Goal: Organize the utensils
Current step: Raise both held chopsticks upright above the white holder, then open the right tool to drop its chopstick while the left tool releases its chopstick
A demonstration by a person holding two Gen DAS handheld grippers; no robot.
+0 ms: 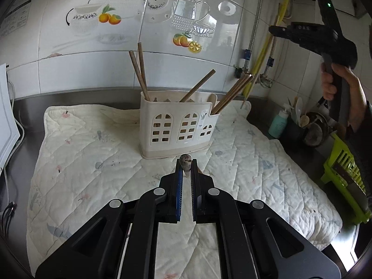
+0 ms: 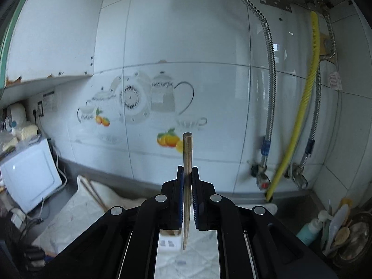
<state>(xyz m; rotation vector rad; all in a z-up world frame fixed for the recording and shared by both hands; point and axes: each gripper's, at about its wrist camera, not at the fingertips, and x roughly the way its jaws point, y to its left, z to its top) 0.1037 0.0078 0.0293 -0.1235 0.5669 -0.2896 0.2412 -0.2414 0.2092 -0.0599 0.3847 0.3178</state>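
Observation:
A cream utensil holder with window-shaped holes stands on a white quilted cloth; several wooden chopsticks lean in its compartments. My left gripper is shut on a wooden utensil handle, seen end-on, just in front of the holder. My right gripper is shut on a wooden chopstick, held upright and high before the tiled wall. The right gripper also shows in the left wrist view, raised at the upper right. The holder shows blurred below the right gripper's fingers.
A clear acrylic panel leans on the tiled wall. A green dish rack, a teal bottle and bowls with spoons stand at the right. A white appliance stands at the left. Gas hoses run down the wall.

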